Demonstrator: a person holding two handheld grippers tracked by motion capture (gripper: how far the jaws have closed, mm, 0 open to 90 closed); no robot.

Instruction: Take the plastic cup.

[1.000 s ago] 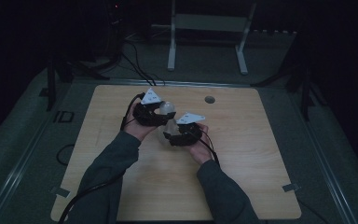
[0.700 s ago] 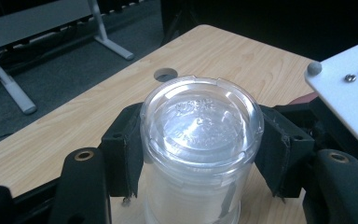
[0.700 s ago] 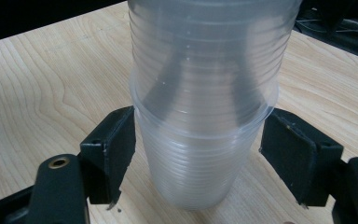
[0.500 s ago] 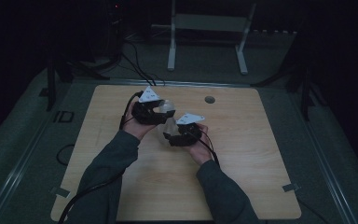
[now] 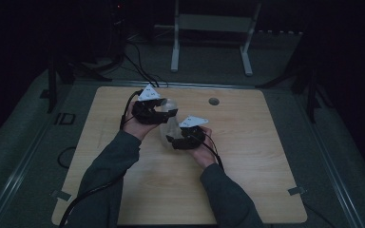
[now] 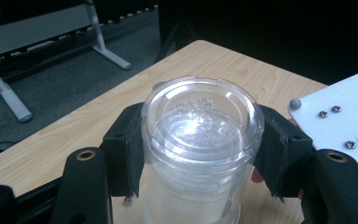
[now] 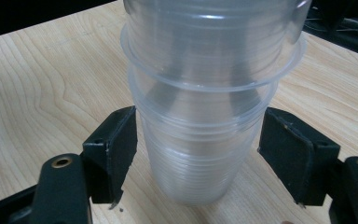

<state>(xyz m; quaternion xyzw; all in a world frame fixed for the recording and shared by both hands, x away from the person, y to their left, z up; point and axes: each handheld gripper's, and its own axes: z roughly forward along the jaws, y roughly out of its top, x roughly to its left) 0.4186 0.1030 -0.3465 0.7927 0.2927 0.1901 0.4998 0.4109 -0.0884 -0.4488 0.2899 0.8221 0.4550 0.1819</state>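
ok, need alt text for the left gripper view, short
A stack of clear plastic cups, seen from its closed end, sits between the left gripper's two black jaws, whose pads press on its sides. Behind it lies a light wooden table; the corner of a white plate with small screws shows at right.

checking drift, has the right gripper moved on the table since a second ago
No. The right gripper sits at the same spot relative to the table hole; its jaws have just been closing around the cup stack.
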